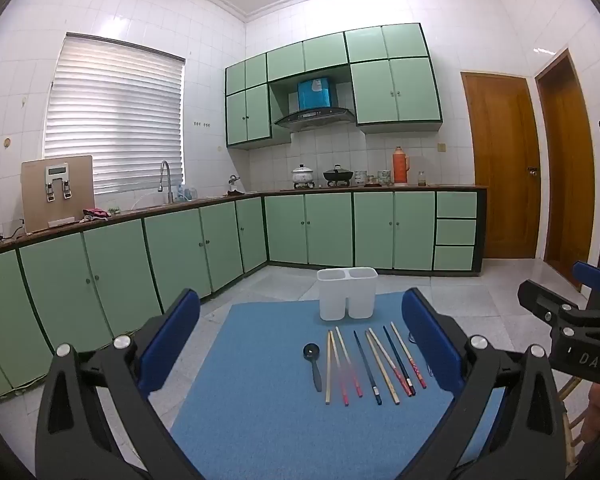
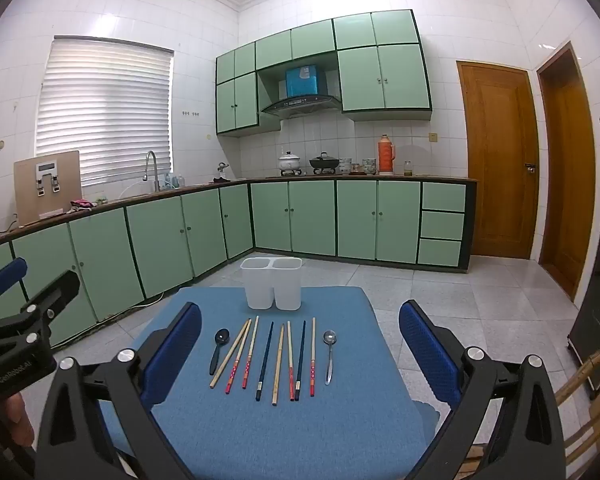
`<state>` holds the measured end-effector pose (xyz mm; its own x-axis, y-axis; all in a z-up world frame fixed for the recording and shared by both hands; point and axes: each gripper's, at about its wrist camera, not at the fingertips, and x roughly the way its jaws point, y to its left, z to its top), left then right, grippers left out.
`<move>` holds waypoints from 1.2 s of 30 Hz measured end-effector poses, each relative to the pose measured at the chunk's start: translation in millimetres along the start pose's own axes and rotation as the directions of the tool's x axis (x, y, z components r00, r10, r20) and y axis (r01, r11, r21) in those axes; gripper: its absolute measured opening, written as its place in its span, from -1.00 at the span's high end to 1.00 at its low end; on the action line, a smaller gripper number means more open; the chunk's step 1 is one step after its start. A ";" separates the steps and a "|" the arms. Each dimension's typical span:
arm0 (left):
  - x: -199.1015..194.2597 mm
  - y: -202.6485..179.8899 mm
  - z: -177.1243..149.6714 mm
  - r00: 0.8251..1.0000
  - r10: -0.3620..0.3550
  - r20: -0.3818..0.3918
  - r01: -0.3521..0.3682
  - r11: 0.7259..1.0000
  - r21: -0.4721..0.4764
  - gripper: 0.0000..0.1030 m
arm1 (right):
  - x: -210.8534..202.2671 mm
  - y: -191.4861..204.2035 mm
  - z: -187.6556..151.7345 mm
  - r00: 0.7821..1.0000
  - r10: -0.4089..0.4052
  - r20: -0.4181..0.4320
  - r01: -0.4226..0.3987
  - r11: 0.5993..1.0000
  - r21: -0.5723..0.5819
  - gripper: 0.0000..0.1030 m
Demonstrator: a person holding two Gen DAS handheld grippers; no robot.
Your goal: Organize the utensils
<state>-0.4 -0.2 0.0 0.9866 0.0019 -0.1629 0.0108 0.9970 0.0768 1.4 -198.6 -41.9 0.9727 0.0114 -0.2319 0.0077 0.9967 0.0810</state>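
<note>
Nothing sorted yet, task at its start. White plastic two-compartment utensil holder [image 2: 271,284] stands upright at the far edge of the blue-mat-covered bench [image 2: 284,432]; both compartments look empty as far as visible. In front of it, one row flat on the mat: black plastic spoon [image 2: 219,350] at left, eight mixed chopsticks [image 2: 272,360] (bare wood, red-patterned, dark blue) in the middle, shiny metal spoon [image 2: 329,354] at right. Left gripper [image 1: 300,344] fingers fully spread, holding nothing; right gripper [image 2: 300,344] same, wide and empty. Both hover near-side of the row, touching nothing. Everything remains to go into the holder.
</note>
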 end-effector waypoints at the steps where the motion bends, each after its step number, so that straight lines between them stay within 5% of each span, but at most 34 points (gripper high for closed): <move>1: 0.3 0.3 -0.1 1.000 0.001 -0.002 -0.001 1.000 -0.001 -0.90 | 0.1 0.0 0.0 1.000 0.000 -0.001 0.000 1.000 -0.001 -0.88; 36: -7.5 1.7 3.5 1.000 0.006 0.000 -0.006 1.000 -0.003 -0.90 | 2.3 1.0 0.6 1.000 0.001 -0.001 -0.001 1.000 0.004 -0.88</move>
<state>-7.2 1.2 4.7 0.9868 0.0074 -0.1620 0.0048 0.9972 0.0745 3.8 -197.7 -41.8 0.9724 0.0123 -0.2328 0.0077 0.9964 0.0846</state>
